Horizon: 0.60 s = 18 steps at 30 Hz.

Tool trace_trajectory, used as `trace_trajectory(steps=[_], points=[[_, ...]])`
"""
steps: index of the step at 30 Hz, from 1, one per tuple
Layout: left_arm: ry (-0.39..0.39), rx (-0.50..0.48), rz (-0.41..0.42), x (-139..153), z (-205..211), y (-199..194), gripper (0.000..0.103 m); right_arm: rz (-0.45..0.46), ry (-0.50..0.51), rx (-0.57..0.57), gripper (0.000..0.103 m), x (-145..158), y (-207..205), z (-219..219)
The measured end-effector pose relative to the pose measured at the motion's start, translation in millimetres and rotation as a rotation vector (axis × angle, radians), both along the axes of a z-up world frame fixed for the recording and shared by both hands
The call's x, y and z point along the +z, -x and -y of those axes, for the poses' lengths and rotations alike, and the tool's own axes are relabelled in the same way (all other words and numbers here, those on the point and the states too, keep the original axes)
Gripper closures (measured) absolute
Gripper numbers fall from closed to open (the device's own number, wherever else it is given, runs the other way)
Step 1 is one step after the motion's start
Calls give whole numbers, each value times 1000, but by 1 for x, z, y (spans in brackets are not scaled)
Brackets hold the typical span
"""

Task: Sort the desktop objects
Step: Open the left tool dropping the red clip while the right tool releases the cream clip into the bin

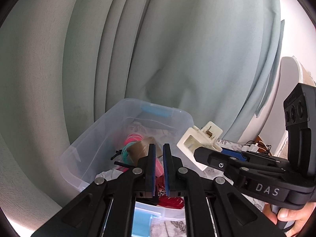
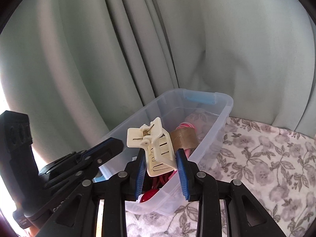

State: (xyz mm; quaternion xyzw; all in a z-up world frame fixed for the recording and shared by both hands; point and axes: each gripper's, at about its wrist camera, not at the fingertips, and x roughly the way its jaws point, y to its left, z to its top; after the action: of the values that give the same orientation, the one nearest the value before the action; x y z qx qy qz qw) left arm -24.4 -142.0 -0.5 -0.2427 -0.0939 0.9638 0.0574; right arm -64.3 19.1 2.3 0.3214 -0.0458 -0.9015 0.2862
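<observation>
A cream-white plastic spring clip (image 2: 156, 150) with slotted flat jaws and a small metal coil at its hinge is gripped between the blue ribbed pads of the right tool (image 2: 161, 167), and it is held above the near end of a clear, rectangular plastic storage box (image 2: 223, 118) with pale blue handle latches. In the left wrist view the same clip (image 1: 199, 144) is seen just beside the right rim of the box (image 1: 83, 154), carried at the tip of the right tool (image 1: 205, 156), whose grip is held by a person's hand (image 1: 290, 217) at the lower right. The left tool (image 1: 159, 169) is closed to a narrow slit with nothing between its pads, and it is poised over the box. Inside the box, a brown roll of tape (image 1: 140, 150), pink and teal coiled bands (image 1: 132, 142), a pink comb-like piece and red items near the front wall are seen lying together. The box is set on a bench covered by a white cloth printed with grey flowers (image 2: 266, 158). Pale grey-green curtains (image 2: 98, 49) are hung in folds behind the box.
</observation>
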Motion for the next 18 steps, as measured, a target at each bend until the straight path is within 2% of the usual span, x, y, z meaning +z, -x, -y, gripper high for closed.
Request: trace_trajectory(steps=[18], points=[[-4, 20, 24, 3, 9, 3, 96, 15, -11, 1, 68, 1, 3, 4]])
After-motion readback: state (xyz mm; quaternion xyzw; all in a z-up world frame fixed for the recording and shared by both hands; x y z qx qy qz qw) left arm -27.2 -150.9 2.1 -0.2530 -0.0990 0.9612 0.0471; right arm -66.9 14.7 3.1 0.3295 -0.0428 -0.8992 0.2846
